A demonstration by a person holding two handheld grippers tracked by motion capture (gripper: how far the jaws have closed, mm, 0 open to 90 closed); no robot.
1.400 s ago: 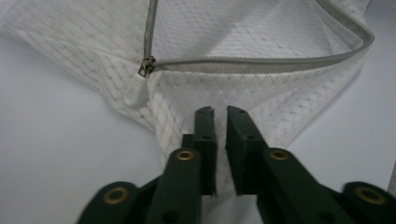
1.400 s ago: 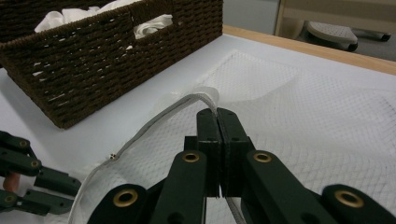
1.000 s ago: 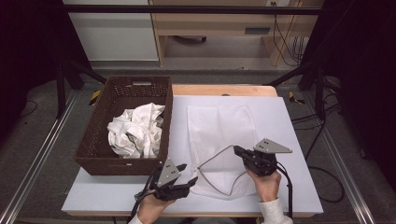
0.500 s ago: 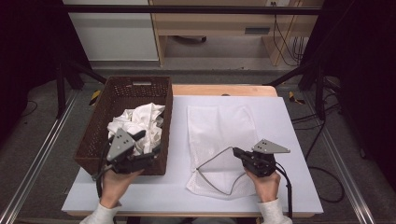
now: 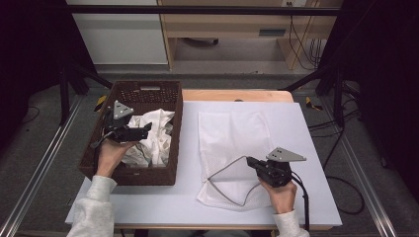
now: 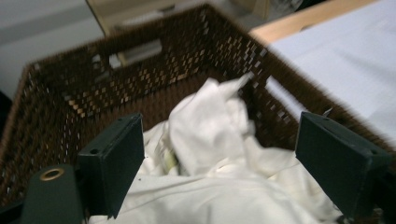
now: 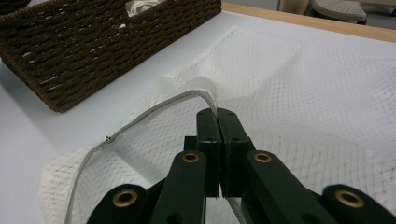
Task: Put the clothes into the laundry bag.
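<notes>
while right tongs [image 7: 217, 114] pinching mesh bag [image 5: 232, 138], left tongs [image 6: 219, 158] agape, empty

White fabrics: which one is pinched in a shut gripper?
The flat mesh bag on the table; the right gripper clamps its rim. The crumpled cloth lies loose in the basket.

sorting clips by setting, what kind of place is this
Most likely a lab or workshop recording bench, not a home. A white table stands between dark metal frame posts, with loose cables on the floor behind. A wicker basket of white cloth and a mesh bag look like staged props.
</notes>
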